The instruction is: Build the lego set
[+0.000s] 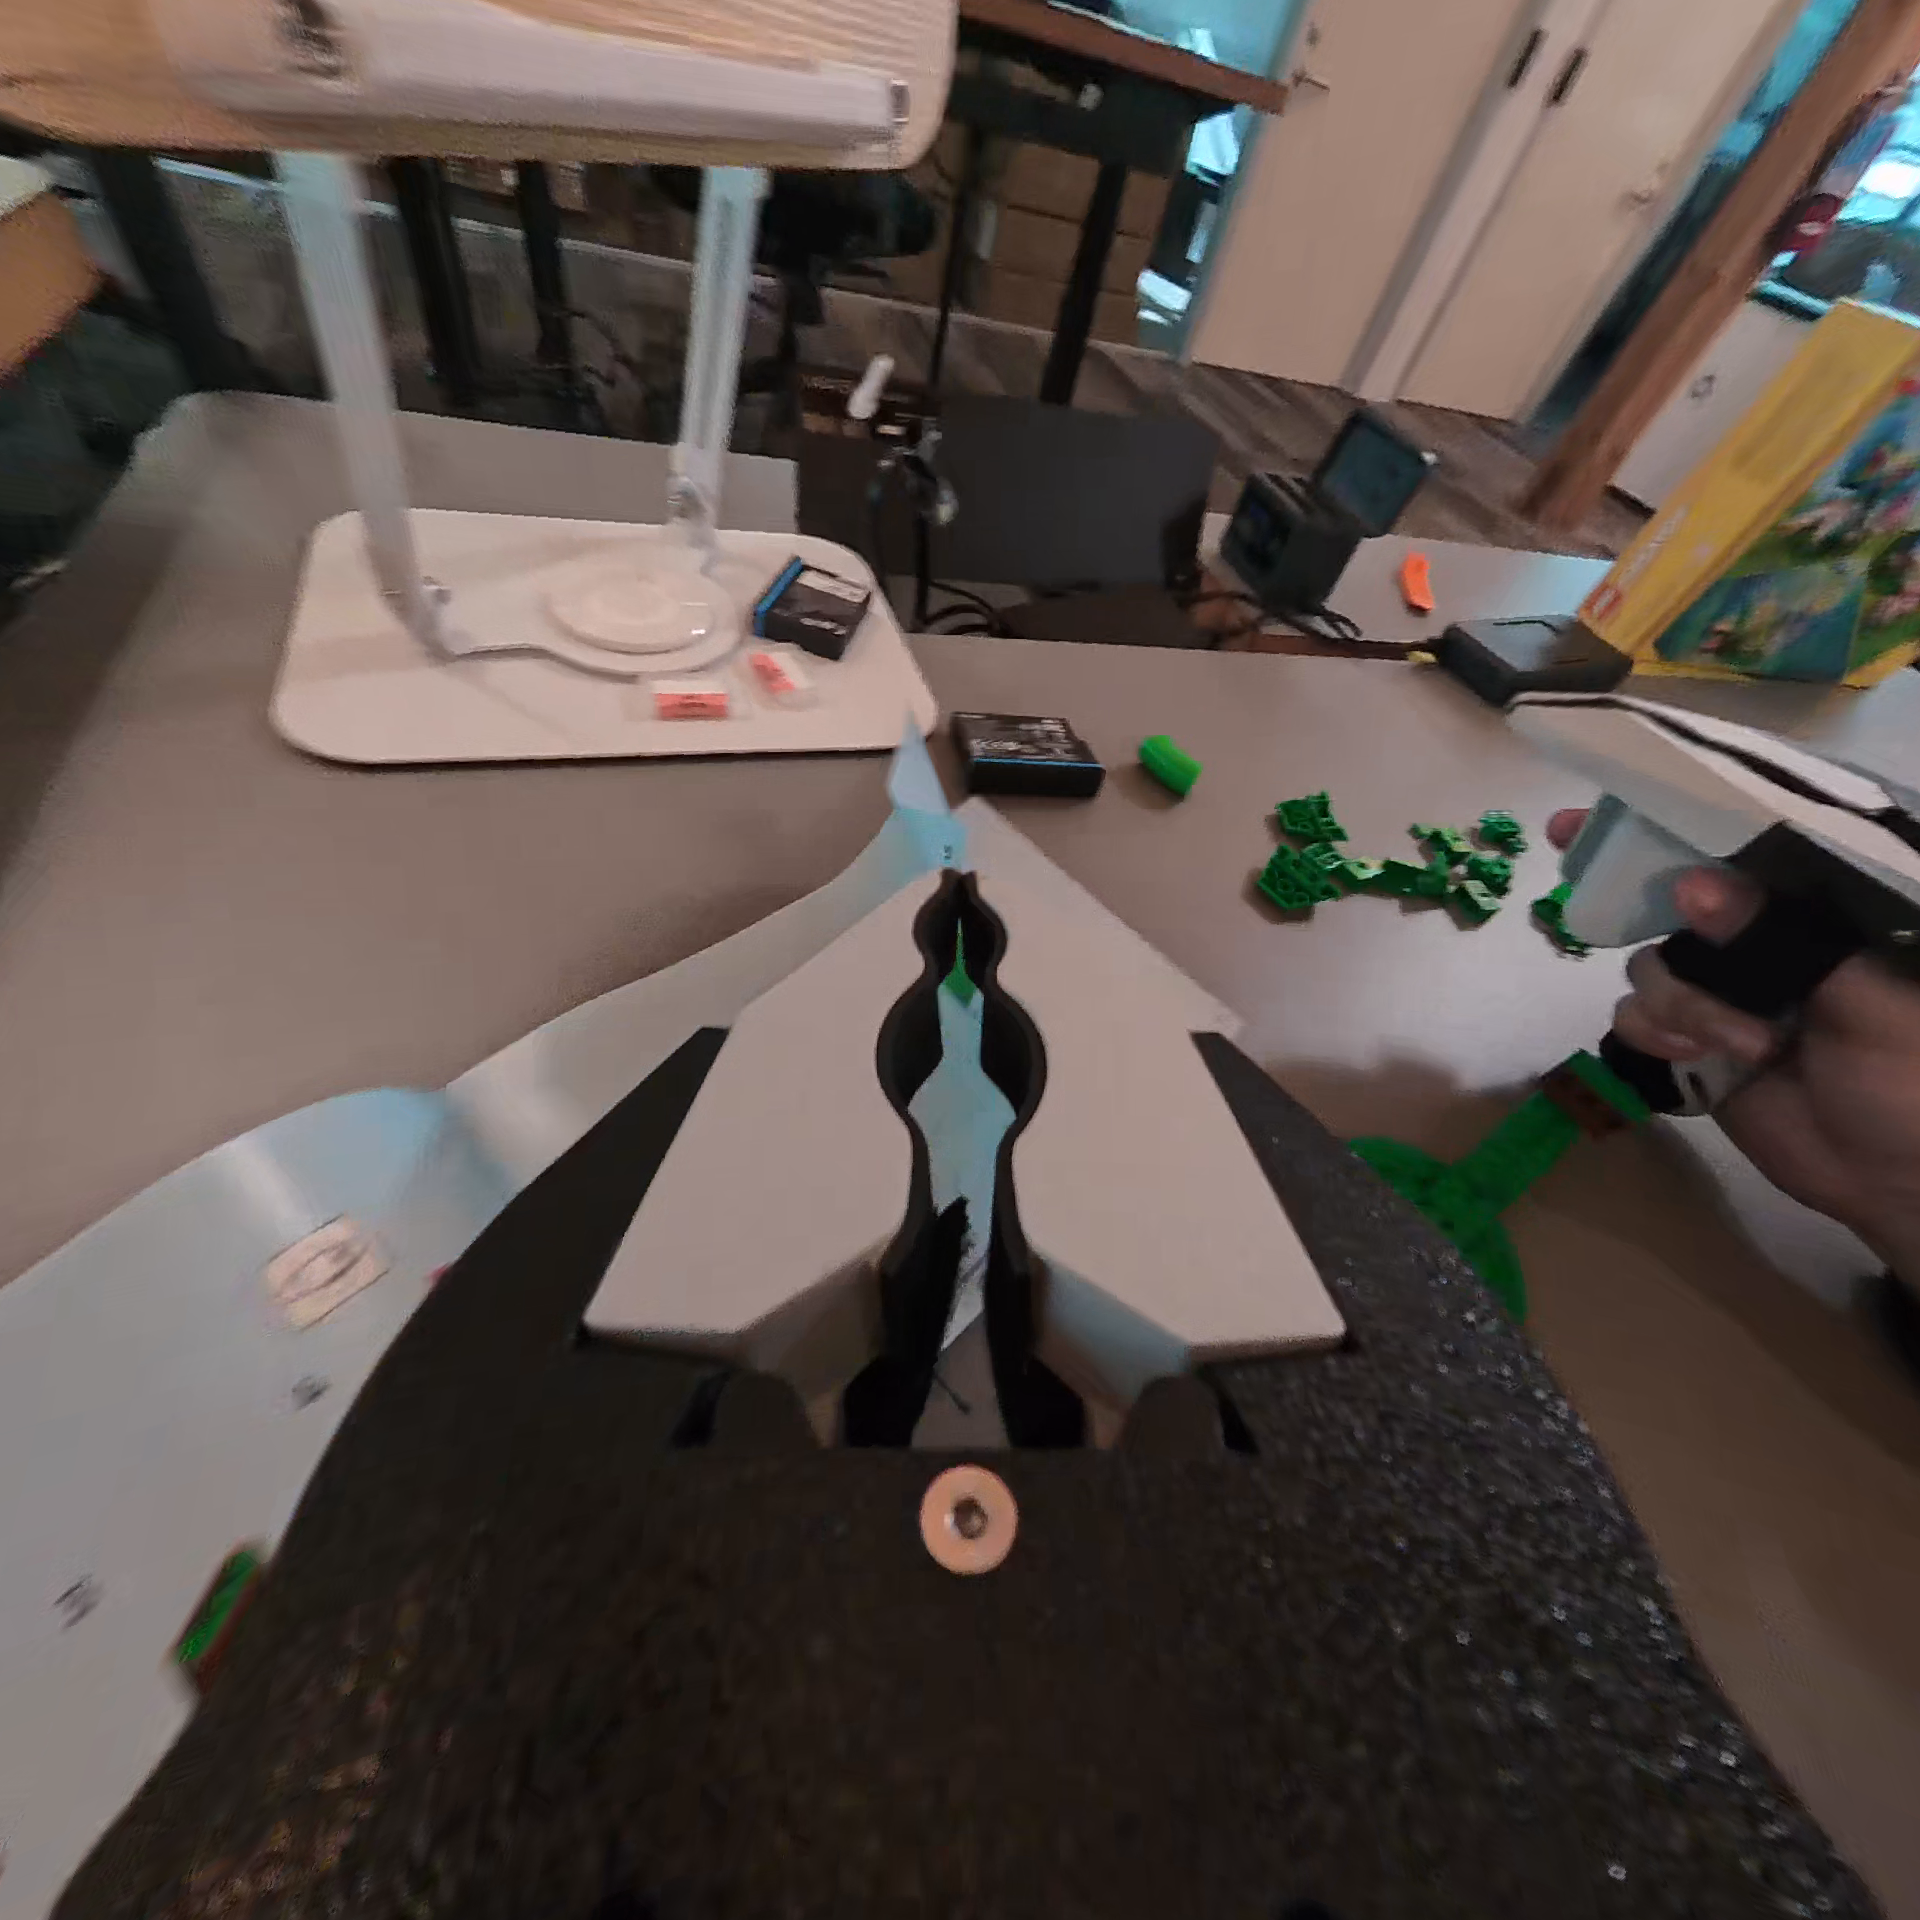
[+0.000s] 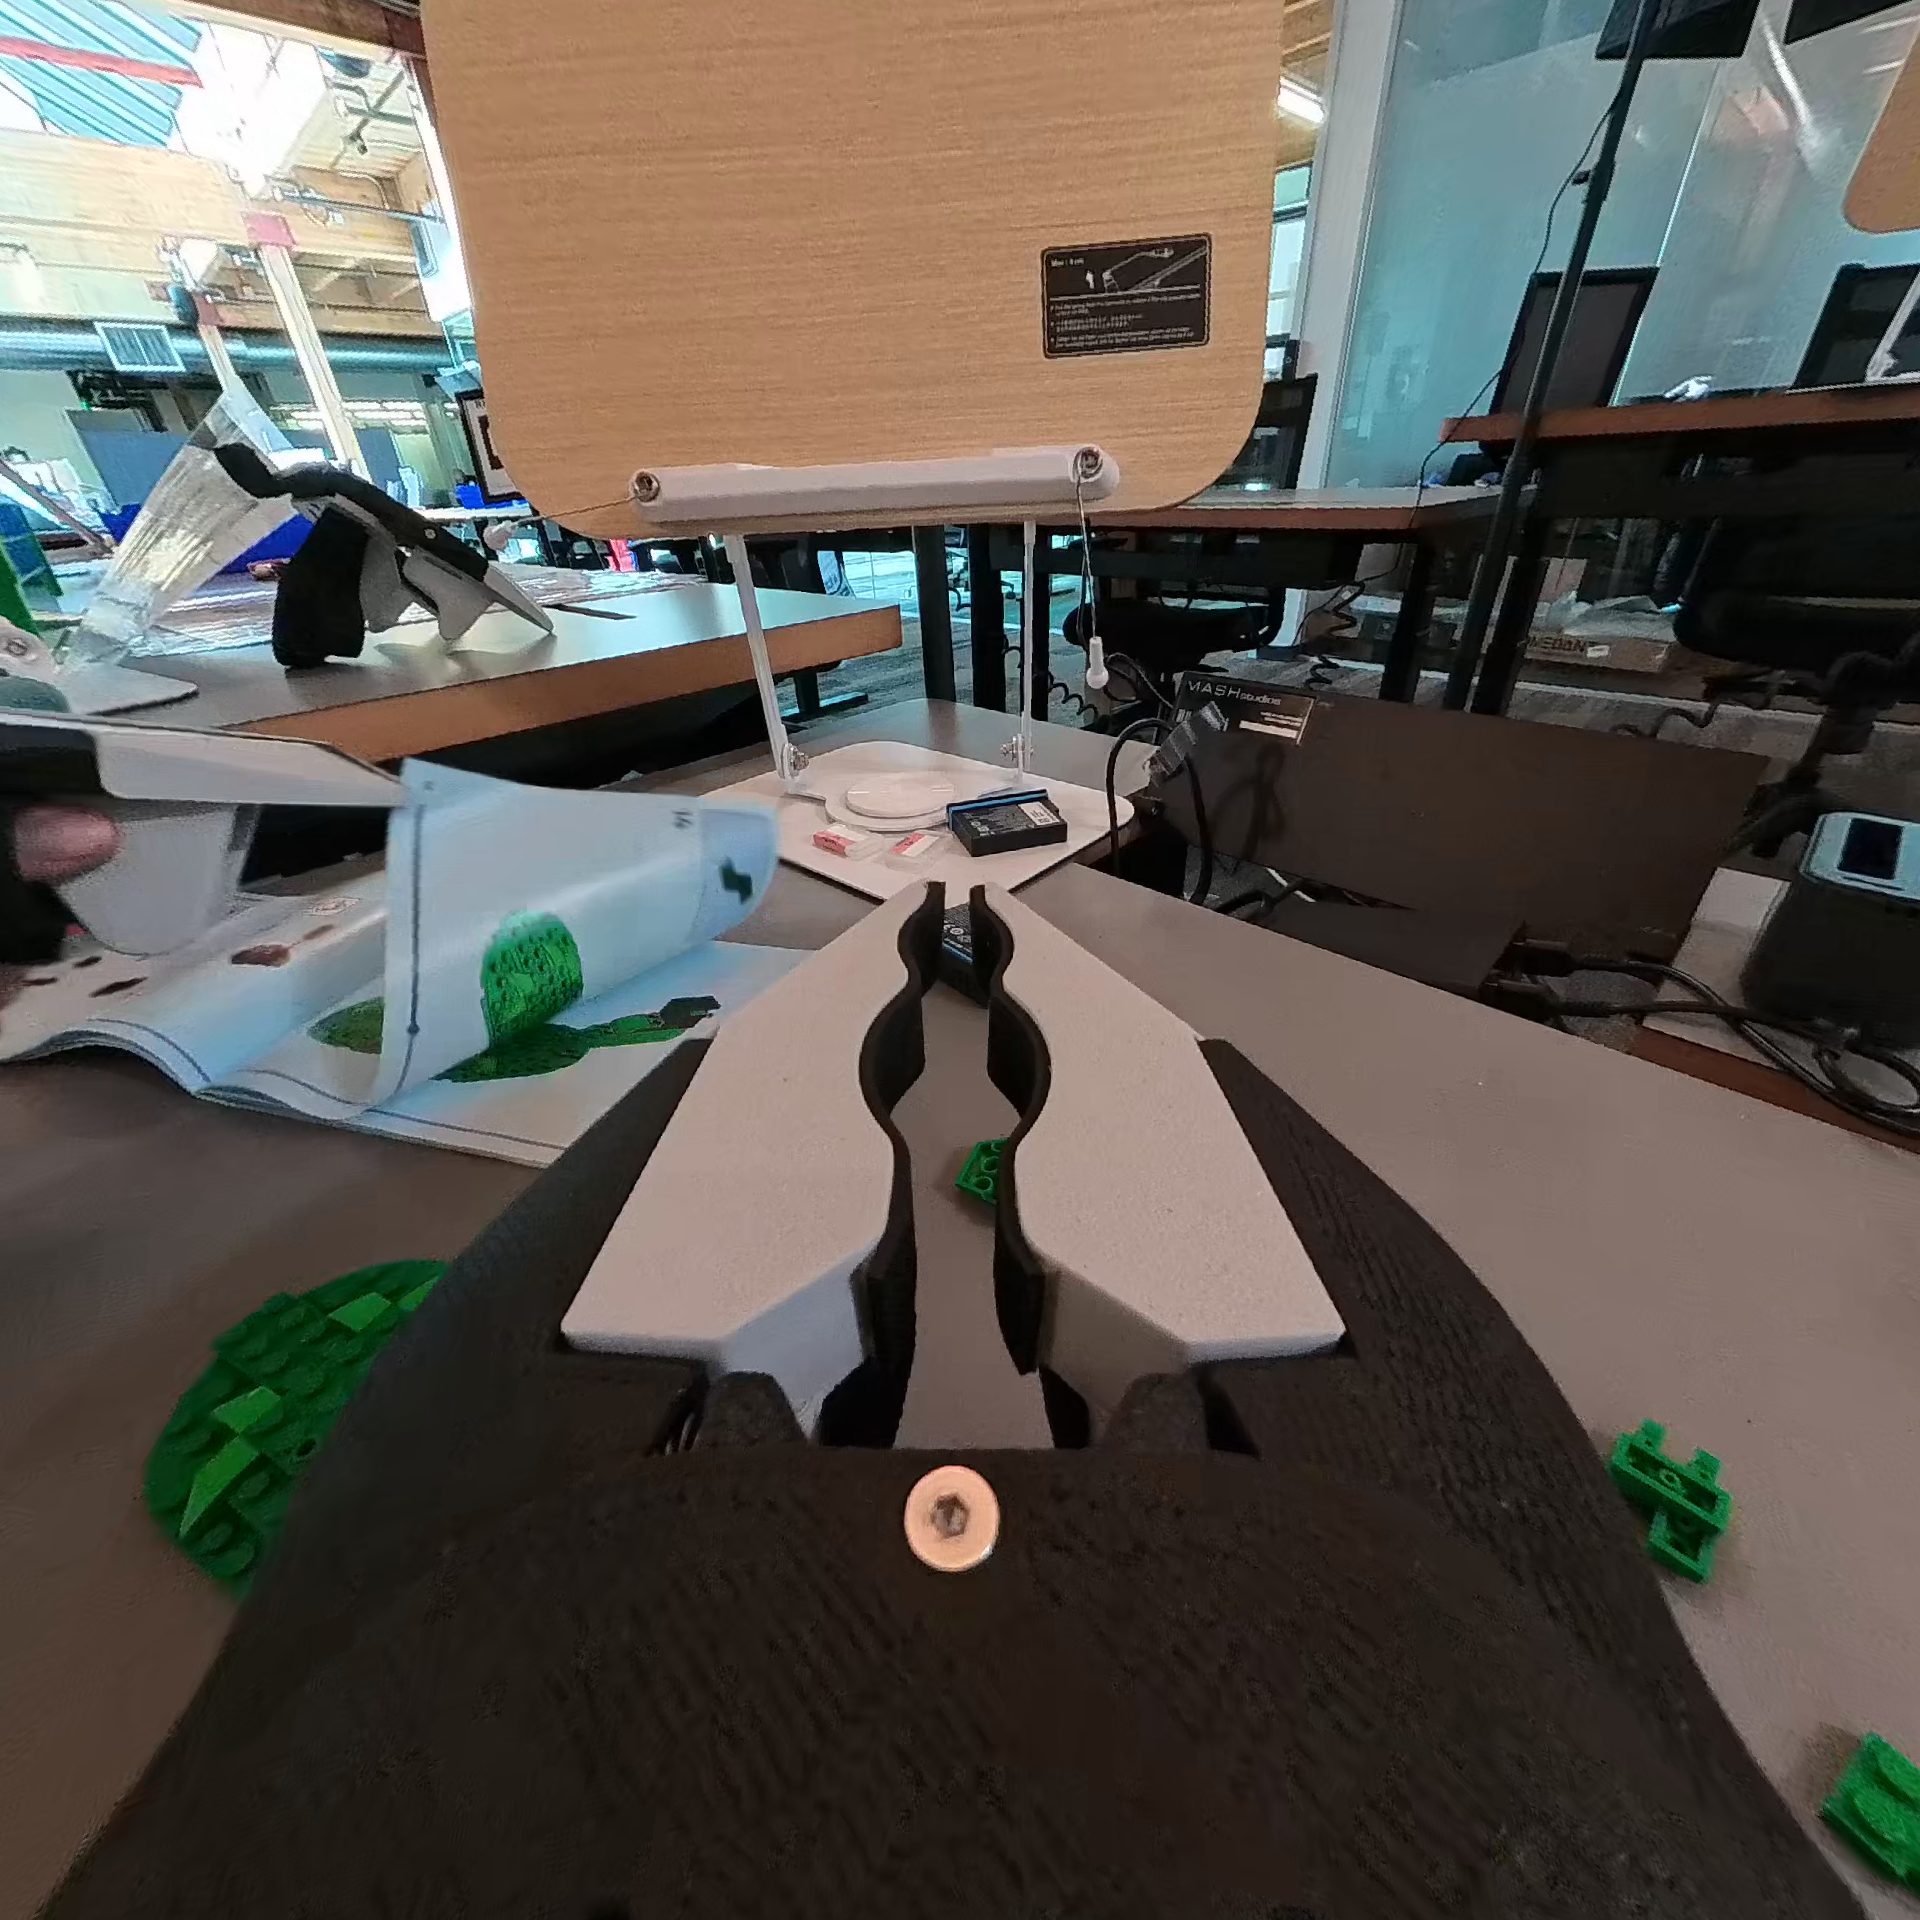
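Left tongs [image 1: 961, 883] pinch my instruction booklet's page [image 2: 540, 935]; right tongs [image 2: 956, 899], beside the booklet, slightly parted, hold nothing.

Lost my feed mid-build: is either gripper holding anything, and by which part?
The left gripper pinches an instruction booklet page by its edge. The right gripper holds nothing.

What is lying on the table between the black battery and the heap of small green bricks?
In the left wrist view, one green cylinder piece lies between the black battery and the heap of green bricks.

Green lego pieces [image 1: 1392, 857] — scattered on table [image 1: 520, 883]
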The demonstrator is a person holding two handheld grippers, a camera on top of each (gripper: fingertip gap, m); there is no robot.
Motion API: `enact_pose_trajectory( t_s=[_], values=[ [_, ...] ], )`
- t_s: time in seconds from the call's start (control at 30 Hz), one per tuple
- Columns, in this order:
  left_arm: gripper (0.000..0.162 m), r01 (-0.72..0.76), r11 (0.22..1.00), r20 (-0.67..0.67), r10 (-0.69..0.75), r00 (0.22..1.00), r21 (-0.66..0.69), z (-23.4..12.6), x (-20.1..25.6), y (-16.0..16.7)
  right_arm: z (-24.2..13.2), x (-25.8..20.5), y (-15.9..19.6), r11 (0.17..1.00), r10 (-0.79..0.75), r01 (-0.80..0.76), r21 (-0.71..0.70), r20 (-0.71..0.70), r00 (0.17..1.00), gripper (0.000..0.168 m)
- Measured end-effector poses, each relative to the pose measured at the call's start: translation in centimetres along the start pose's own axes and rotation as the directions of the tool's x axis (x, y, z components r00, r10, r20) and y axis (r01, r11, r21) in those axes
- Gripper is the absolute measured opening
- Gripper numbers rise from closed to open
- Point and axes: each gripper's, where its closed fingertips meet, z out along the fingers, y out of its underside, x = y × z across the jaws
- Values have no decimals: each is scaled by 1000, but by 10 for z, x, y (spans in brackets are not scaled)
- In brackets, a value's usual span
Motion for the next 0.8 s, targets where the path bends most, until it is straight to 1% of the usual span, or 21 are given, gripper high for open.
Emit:
enact_pose_trajectory(
  t_s=[0.13, 0.23, 0.37, 0.47, 0.57, 0.67, 0.77, 0.8],
  values=[
    [0, -36, 999, 114, 41, 993, -39, -28, -25, 9, -1, 0, 0, 999, -43, 43, -1, -9, 999, 3],
    [0, -60, 995, 206, 76, 976, -80, -57, -43, 20, -2, 0, -2, 996, -89, 89, 3, -24, 996, 2],
    [0, -71, 984, 343, 124, 931, -163, -101, -69, 42, -3, 0, -5, 993, -113, 114, 16, -31, 993, 2],
    [0, -51, 974, 421, 142, 896, -222, -132, -84, 60, -3, 0, -4, 994, -111, 112, 14, -28, 993, 2],
    [0, -37, 970, 472, 151, 868, -242, -150, -95, 72, -2, -1, -4, 994, -108, 108, 14, -26, 994, 2],
    [0, -27, 955, 532, 187, 826, -294, -166, -109, 84, -2, -1, -3, 994, -107, 107, 12, -25, 994, 2],
    [0, 5, 953, 570, 177, 803, -303, -175, -116, 91, -2, -2, -3, 994, -110, 110, 10, -24, 994, 2],
    [7, 11, 953, 575, 174, 800, -303, -177, -117, 92, -2, -2, -2, 994, -110, 111, 9, -24, 994, 2]
  ],
)
